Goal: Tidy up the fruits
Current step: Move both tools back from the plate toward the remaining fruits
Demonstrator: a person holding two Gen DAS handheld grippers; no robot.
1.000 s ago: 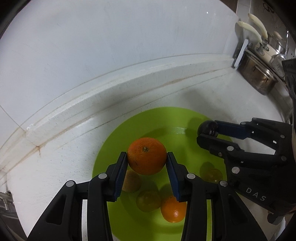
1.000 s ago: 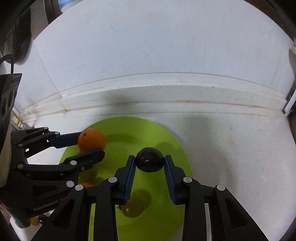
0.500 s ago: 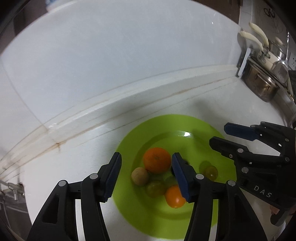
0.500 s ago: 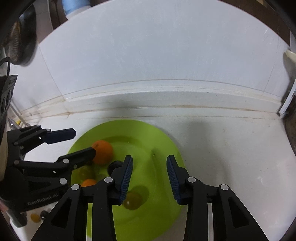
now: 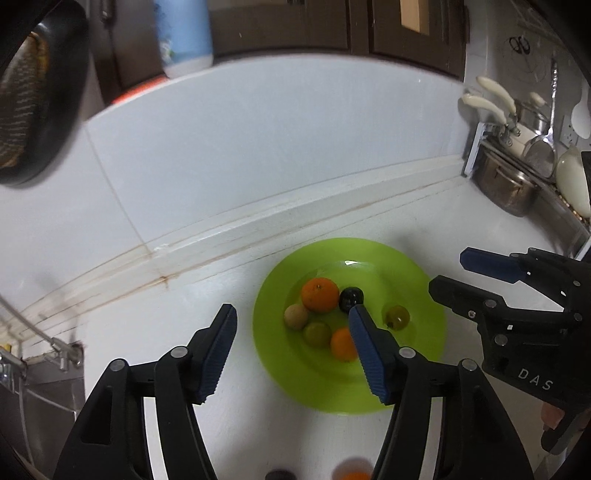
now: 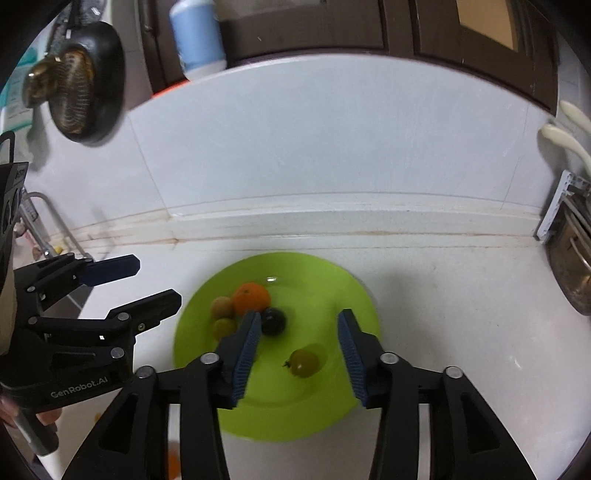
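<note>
You are working in a home kitchen: a white countertop point(image 5: 461, 221) is meeting a tiled backsplash point(image 5: 258, 140), dark wooden cabinets point(image 5: 288, 26) are hanging above, and a steel pot point(image 5: 506, 184) is sitting beside hanging utensils point(image 5: 491, 96) at the right.

Bare white counter point(image 6: 443, 295) lies open right of the green plate point(image 6: 332, 398); the backsplash wall point(image 6: 332, 147) closes behind, steel pots point(image 5: 506, 184) crowd the far right.
</note>
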